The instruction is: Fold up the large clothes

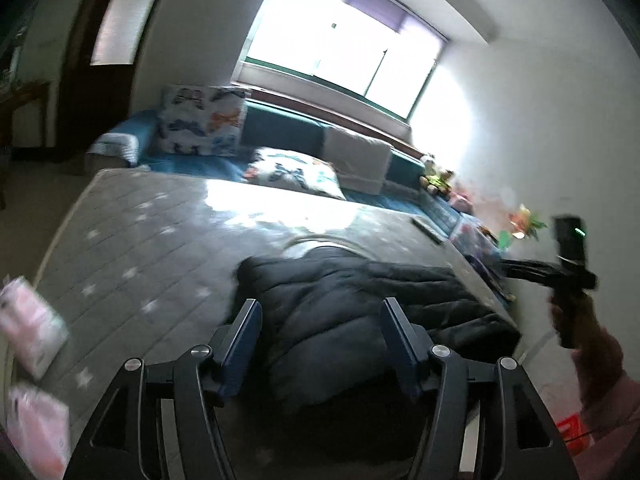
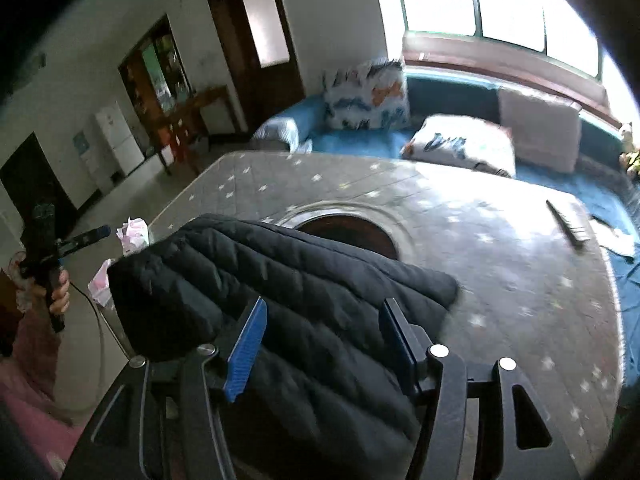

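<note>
Two open tools (image 1: 318, 312) (image 2: 322, 312) — jacket (image 2: 280, 280) released

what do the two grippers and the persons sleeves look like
Both grippers are black, with forked linkage arms, round silver pivot bolts and flat blue ribbed pads on the jaws: left gripper, right gripper. Seen from the other hand's camera, each has a black pistol-style handle; a small green light glows on the right one. The sleeves are pink. A thin cable trails from the left handle.
</note>
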